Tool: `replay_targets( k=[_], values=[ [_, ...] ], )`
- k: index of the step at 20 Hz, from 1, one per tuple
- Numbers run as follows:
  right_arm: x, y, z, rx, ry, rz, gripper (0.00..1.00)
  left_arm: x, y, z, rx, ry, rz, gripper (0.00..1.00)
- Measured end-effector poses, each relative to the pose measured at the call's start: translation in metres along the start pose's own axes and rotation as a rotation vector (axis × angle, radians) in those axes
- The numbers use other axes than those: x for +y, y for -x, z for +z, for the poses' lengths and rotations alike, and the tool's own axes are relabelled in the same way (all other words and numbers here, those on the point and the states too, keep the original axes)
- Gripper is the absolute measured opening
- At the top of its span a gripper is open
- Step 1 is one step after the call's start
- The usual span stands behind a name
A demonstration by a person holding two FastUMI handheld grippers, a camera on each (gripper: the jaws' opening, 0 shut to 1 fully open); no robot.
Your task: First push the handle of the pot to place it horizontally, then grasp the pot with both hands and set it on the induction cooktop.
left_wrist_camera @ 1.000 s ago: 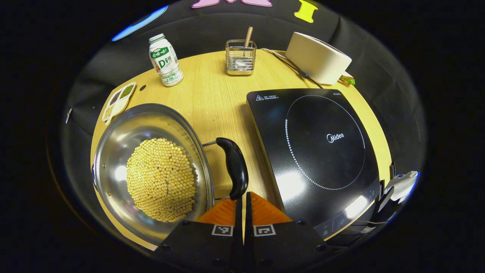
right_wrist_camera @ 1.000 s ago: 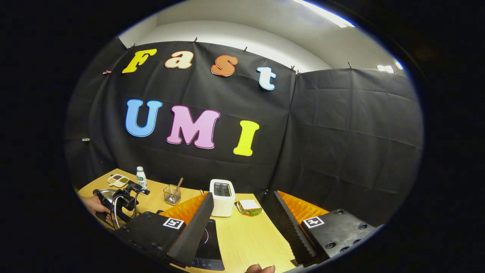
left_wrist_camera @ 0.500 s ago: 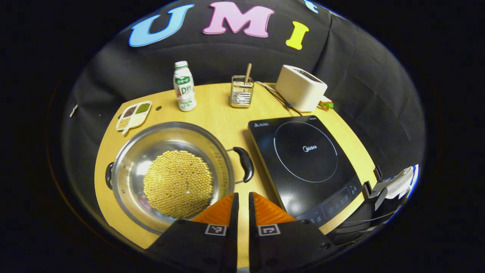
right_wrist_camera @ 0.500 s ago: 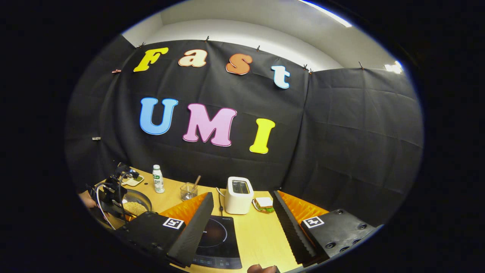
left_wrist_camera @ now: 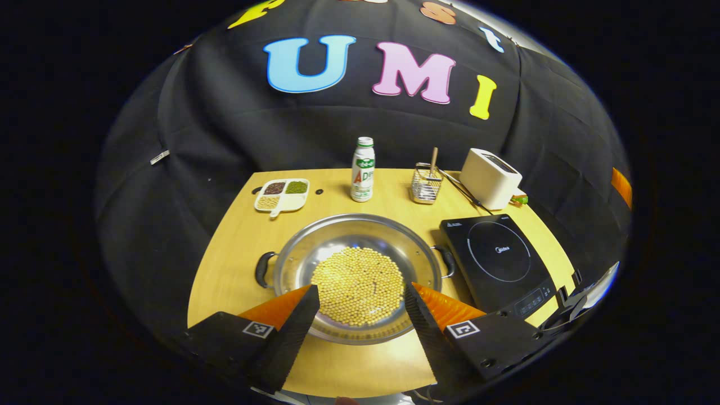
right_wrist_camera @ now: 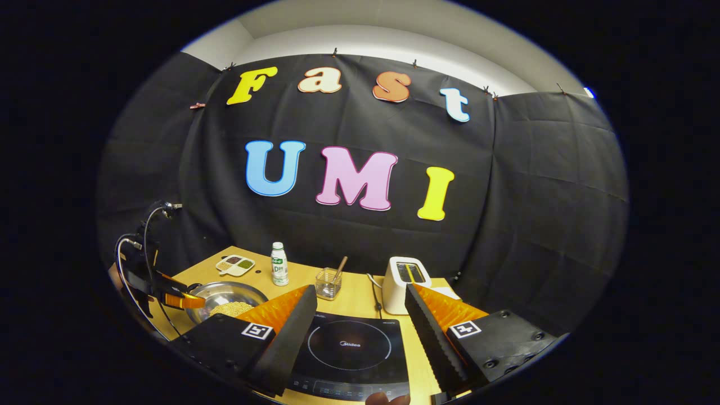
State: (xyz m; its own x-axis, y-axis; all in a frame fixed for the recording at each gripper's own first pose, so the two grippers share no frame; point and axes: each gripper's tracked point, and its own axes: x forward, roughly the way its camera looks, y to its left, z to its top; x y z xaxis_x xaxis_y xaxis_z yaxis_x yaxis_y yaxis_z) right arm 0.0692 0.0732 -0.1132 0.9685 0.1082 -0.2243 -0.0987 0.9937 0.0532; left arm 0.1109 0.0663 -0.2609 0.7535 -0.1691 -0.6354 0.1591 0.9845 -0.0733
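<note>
Your left gripper (left_wrist_camera: pixel 360 298) hangs released over the pot (left_wrist_camera: pixel 315 253), both handles (left_wrist_camera: pixel 263 269) flat; your right gripper (right_wrist_camera: pixel 357 301), also released, faces the cooktop (right_wrist_camera: pixel 351 343).

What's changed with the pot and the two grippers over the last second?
The left gripper has drawn back from the pot's right handle and opened; a second ago it was shut with its tips at that handle. The handle now lies level. The right gripper stays open, now aimed over the induction cooktop. The pot remains on the table.
</note>
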Motion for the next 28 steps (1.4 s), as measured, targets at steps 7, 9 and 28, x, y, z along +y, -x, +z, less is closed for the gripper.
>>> replay_targets(
  k=[7,9,28],
  values=[
    [0.070,-0.055,-0.049,0.121,-0.046,0.162,0.98,0.068,-0.006,-0.016,0.008,0.040,0.077,0.96],
    [0.087,-0.071,-0.068,0.179,-0.071,0.191,0.98,0.084,-0.015,-0.018,0.017,0.053,0.084,0.95],
    [0.216,-0.184,-0.269,0.686,-0.138,0.260,0.94,0.146,-0.155,-0.045,0.211,0.036,0.064,0.79]
  ],
)
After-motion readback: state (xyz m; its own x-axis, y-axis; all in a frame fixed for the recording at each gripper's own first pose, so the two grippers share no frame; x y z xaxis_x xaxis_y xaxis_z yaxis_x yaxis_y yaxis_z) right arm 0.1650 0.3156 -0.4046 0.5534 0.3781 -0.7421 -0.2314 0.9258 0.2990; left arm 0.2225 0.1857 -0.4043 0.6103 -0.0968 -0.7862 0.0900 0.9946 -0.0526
